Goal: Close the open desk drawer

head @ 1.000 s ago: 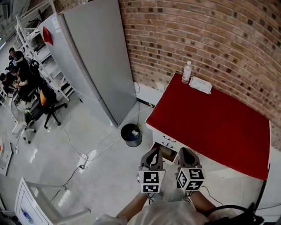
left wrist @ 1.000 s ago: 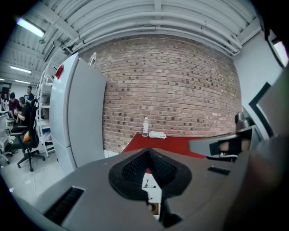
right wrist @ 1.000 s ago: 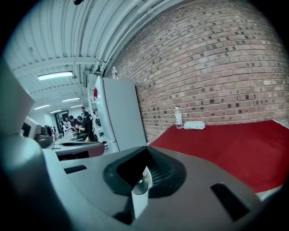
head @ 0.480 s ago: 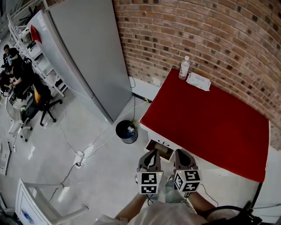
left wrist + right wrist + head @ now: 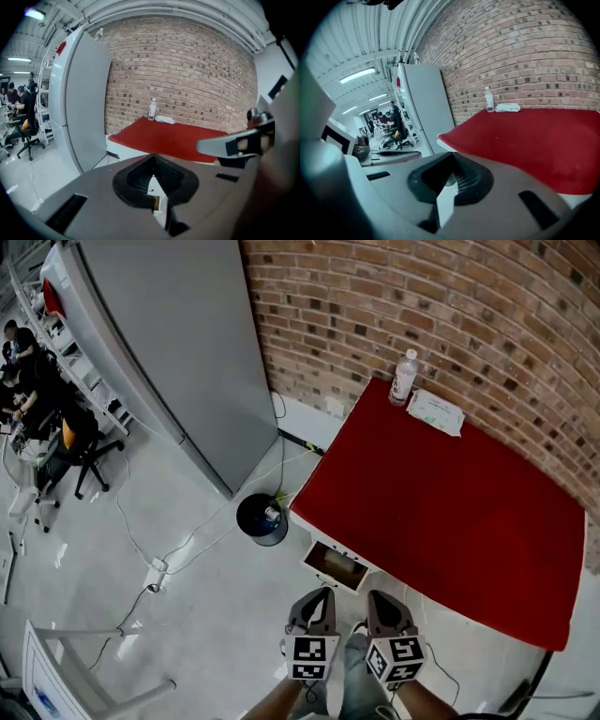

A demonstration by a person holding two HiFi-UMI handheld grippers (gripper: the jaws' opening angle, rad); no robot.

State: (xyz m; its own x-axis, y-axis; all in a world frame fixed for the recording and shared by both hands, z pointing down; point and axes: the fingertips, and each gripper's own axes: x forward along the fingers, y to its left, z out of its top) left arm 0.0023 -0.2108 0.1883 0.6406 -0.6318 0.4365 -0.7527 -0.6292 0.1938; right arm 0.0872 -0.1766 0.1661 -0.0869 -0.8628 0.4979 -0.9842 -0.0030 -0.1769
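Note:
The desk (image 5: 450,512) has a red top and white sides and stands against the brick wall. Its open drawer (image 5: 335,564) juts out of the front left corner and shows a brownish inside. My left gripper (image 5: 322,594) and right gripper (image 5: 378,596) hang side by side just in front of the drawer, apart from it, tips toward the desk. Both are shut with nothing between the jaws. In the left gripper view the left gripper (image 5: 154,187) points at the desk (image 5: 173,138). In the right gripper view the right gripper (image 5: 447,187) sits below the red top (image 5: 534,140).
A clear bottle (image 5: 404,377) and a flat white packet (image 5: 437,412) sit at the desk's far corner. A black bin (image 5: 262,518) stands left of the drawer. A tall grey cabinet (image 5: 178,343) is further left. Cables and a power strip (image 5: 153,573) cross the floor. People sit at far left.
Both grippers have sunk lower and sit nearer the bottom of the head view. The drawer front now lies just beyond their tips. The jaws stayed shut.

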